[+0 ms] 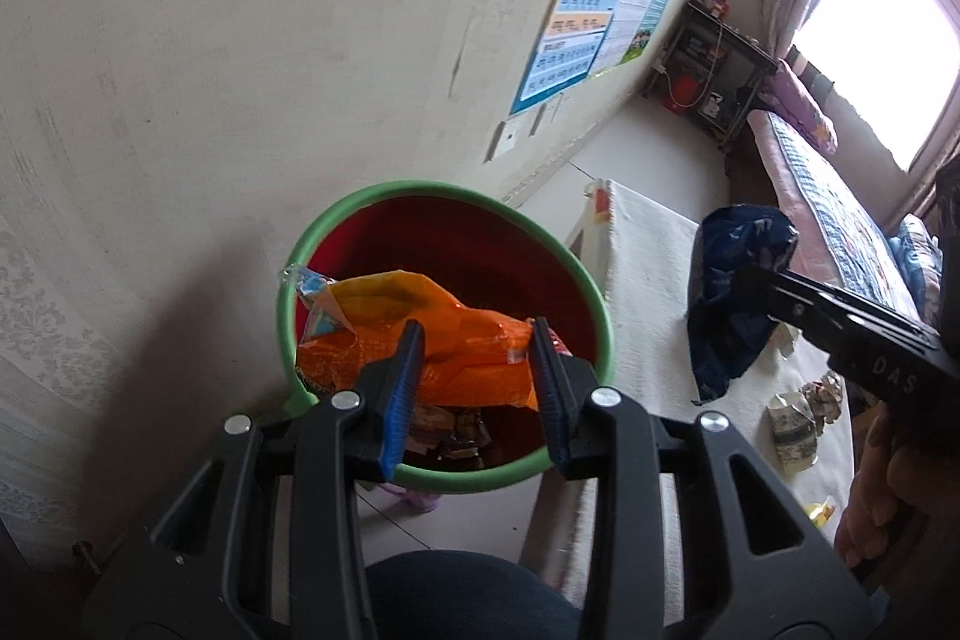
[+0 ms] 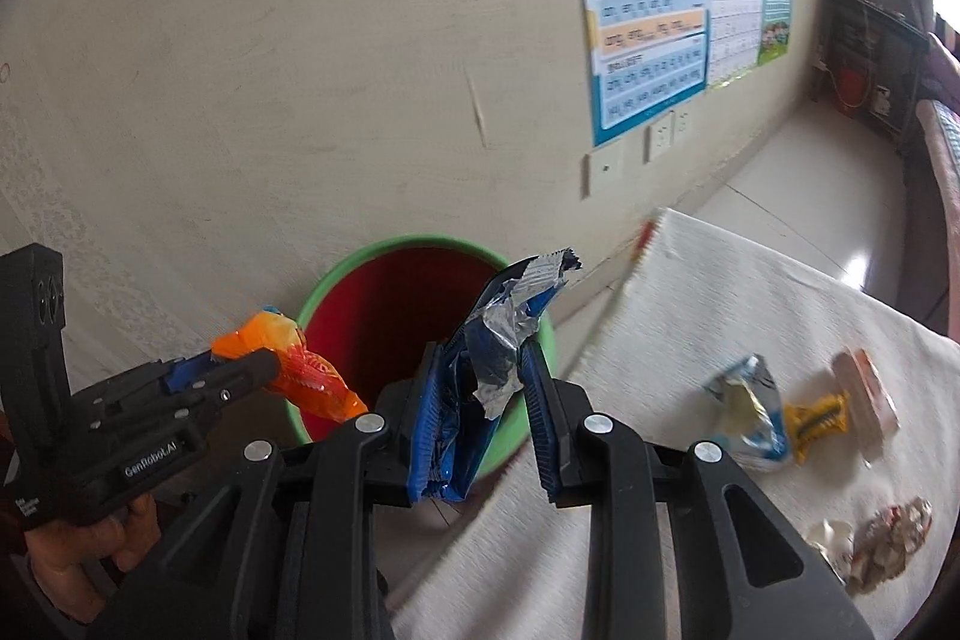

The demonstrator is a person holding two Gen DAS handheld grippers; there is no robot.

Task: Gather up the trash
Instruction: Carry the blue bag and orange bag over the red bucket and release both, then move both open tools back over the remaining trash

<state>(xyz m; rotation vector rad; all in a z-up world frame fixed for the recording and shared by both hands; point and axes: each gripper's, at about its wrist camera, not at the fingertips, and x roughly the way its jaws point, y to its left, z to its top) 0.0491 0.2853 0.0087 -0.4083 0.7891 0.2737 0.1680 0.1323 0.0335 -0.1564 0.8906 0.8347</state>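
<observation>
Hovering over the green-rimmed red bin (image 1: 594,304), left gripper (image 1: 477,340) is clamping an orange wrapper (image 1: 462,340). Right gripper (image 2: 483,370) is pinching a blue foil packet (image 2: 480,376) beside the bin. More wrappers (image 2: 756,412) are lying on the white-clothed surface (image 2: 750,292).

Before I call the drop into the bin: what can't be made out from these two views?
- Bin contents: in the left wrist view the orange wrapper held in the left gripper covers most of them.
- Bin floor: in the right wrist view the blue wrapper held in the right gripper blocks it.
- Leftover wrappers on the cloth: blurred, labels unreadable.
- Bin base: hidden behind both grippers.
</observation>
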